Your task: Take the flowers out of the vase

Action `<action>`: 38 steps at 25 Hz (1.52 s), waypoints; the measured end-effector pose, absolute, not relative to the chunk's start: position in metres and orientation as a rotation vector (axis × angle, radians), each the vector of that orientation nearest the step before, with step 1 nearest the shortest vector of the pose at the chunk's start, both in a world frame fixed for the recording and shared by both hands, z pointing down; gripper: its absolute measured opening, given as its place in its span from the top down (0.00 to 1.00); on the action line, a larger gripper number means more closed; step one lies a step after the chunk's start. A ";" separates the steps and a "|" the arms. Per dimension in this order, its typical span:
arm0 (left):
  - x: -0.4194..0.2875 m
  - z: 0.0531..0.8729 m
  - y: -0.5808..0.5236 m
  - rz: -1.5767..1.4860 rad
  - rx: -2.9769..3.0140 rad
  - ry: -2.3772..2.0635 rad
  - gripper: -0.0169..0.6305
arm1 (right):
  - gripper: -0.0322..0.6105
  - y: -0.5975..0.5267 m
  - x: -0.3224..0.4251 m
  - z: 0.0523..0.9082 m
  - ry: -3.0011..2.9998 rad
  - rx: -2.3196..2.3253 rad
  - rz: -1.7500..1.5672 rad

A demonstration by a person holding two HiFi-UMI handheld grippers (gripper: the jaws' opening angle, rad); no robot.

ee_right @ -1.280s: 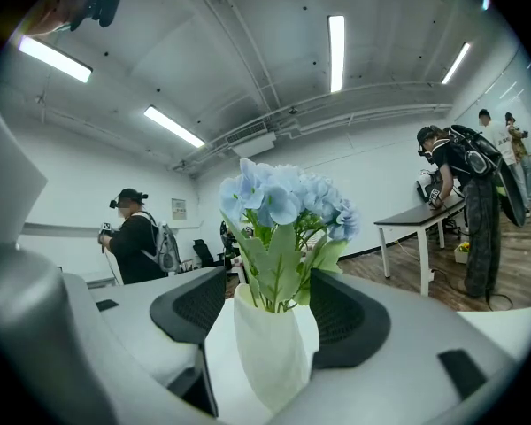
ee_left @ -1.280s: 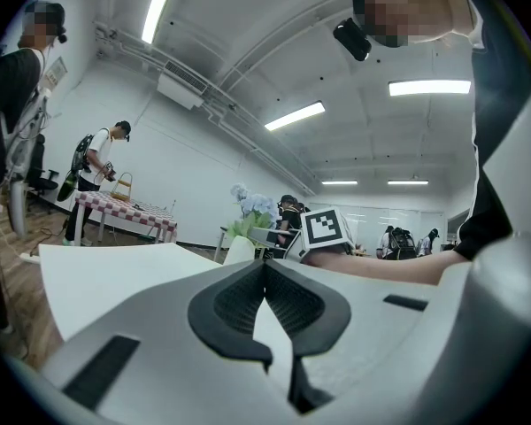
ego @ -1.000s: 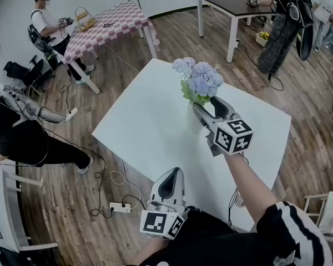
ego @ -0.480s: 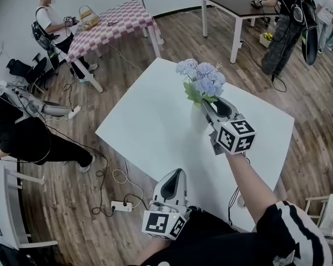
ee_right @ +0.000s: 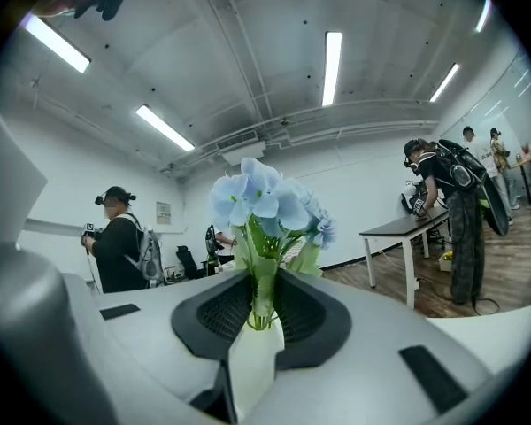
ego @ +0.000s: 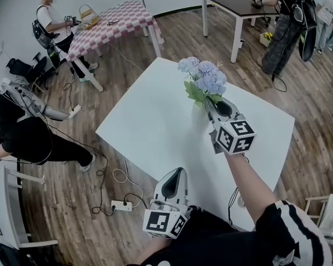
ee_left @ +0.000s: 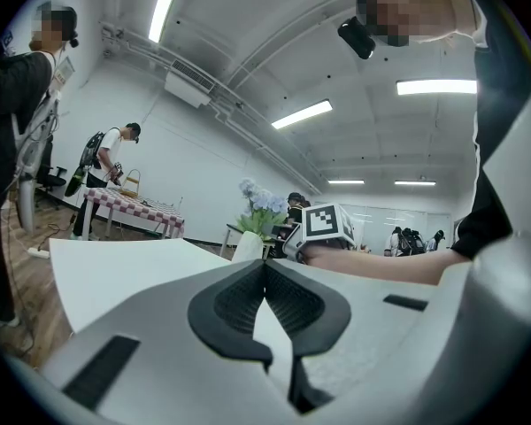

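We see a white bench (ego: 150, 126) standing on a wooden plank floor (ego: 66, 204), its square top turned cornerwise to us. A white vase (ee_right: 252, 361) stands upright on it, toward the far side of the top and away from the edges, holding the flowers (ego: 204, 79); in the head view we can barely make out its body. On the floor just beside the bench's near-left edge lie a white power strip (ego: 121, 206) and loops of cable (ego: 117, 177). Farther off on the same floor we see a table with a checked cloth (ego: 108, 26) carrying a basket (ego: 89, 16), and a dark-topped table (ego: 238, 1)
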State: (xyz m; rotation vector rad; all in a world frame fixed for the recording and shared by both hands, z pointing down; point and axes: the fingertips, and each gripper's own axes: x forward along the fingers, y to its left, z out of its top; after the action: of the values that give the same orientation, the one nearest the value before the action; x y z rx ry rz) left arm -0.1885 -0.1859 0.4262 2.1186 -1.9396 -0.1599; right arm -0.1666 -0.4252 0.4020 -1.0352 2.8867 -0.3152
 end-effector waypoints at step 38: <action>-0.184 0.422 -0.170 -0.215 2.192 -1.916 0.97 | 0.86 -0.396 -0.160 0.326 2.767 -1.008 -0.089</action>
State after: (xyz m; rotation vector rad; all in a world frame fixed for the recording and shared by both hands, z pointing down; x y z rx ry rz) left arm -0.1838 -0.1698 0.4220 2.1917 -1.9157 -0.2148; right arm -0.1598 -0.3964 0.3261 -1.0080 2.7675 -0.0885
